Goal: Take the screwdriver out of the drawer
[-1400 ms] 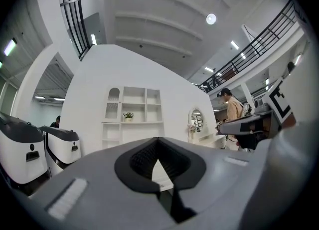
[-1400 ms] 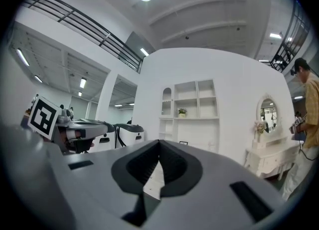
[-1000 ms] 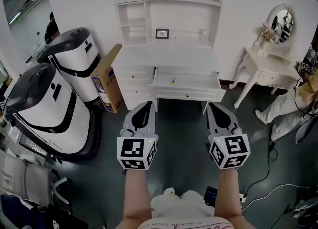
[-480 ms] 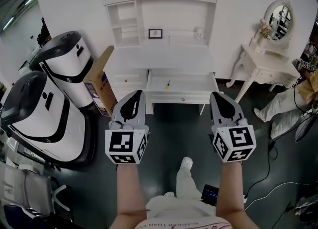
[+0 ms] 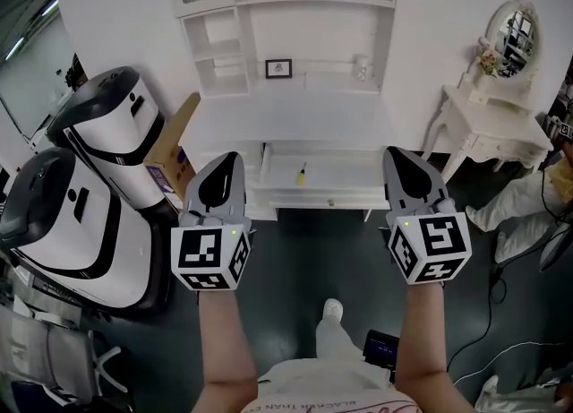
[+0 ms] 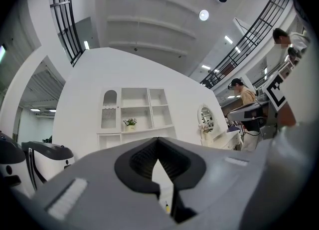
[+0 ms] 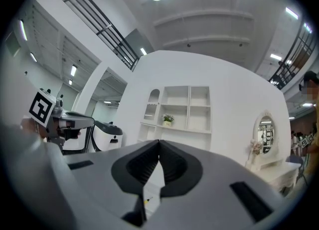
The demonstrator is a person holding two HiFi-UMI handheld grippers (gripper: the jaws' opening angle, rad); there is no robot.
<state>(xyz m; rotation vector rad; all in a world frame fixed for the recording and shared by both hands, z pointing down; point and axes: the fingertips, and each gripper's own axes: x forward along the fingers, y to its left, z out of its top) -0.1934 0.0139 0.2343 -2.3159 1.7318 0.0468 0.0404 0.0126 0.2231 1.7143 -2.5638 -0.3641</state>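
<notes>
A white desk (image 5: 277, 120) stands ahead with its middle drawer (image 5: 354, 176) pulled open. In the drawer lies a small screwdriver (image 5: 302, 173) with a yellow handle. My left gripper (image 5: 229, 159) is held in the air short of the drawer's left end, jaws shut and empty. My right gripper (image 5: 397, 153) hovers level with it by the drawer's right end, also shut with nothing held. In the left gripper view the closed jaws (image 6: 158, 139) leave a slit below them, through which the screwdriver (image 6: 166, 205) shows. The right gripper view shows the screwdriver (image 7: 146, 200) under its closed jaws (image 7: 159, 141).
Two large white-and-black machines (image 5: 103, 138) (image 5: 54, 223) stand at the left, with a cardboard box (image 5: 170, 156) leaning by the desk. A white dressing table with an oval mirror (image 5: 491, 129) stands at the right. A shelf unit (image 5: 286, 8) tops the desk. Cables and a small device (image 5: 380, 346) lie on the dark floor.
Both grippers have moved forward and a little up toward the desk, which now looks nearer. The person has stepped forward. Both jaws stayed shut.
</notes>
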